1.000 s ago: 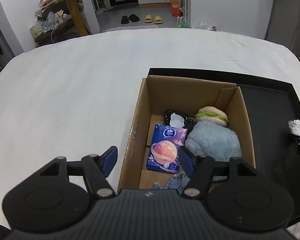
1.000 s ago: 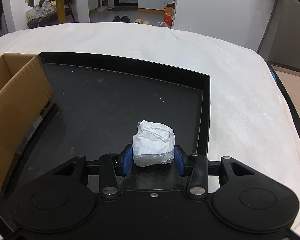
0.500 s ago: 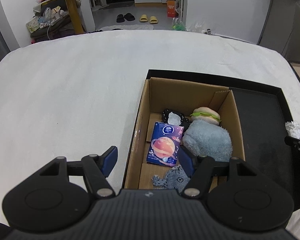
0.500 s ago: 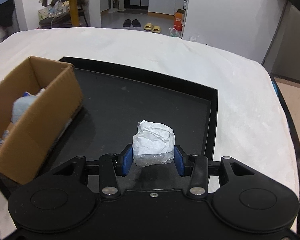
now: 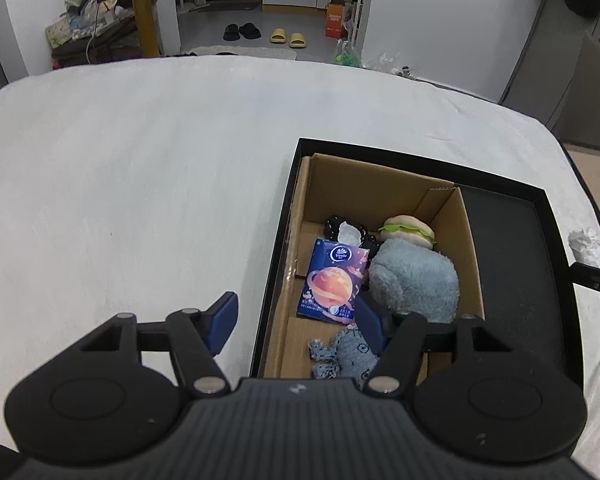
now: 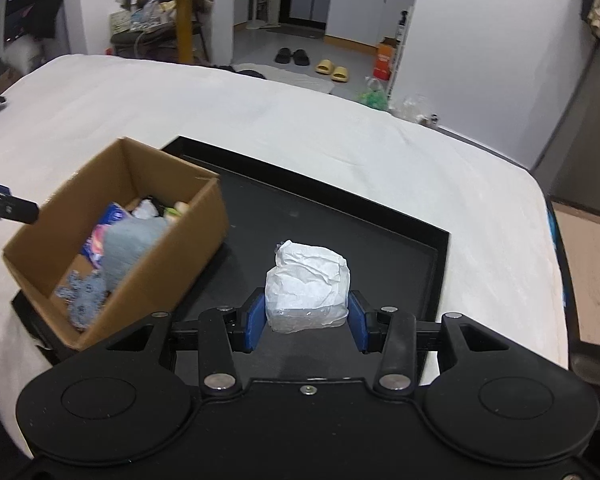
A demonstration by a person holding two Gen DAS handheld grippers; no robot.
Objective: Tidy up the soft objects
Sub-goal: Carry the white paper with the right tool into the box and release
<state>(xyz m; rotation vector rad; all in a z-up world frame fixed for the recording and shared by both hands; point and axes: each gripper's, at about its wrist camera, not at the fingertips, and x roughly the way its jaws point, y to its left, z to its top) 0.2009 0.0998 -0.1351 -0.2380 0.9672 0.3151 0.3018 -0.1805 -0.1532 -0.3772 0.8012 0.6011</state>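
Paper wad [image 6: 306, 286], white and crumpled, is clamped between the blue pads of the right gripper [image 6: 306, 322] above the black tray [image 6: 440, 272]. The cardboard box [image 6: 172, 276] is seen at nine o'clock of the wad, holding plush toys. The left gripper [image 5: 296, 316] is closing on nothing, jaws straddling the box's left wall.

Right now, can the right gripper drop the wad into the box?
Probably yes. The right gripper holds the wad clear above the tray; the box is open-topped just leftward, with nothing between, though toys already fill much of it.
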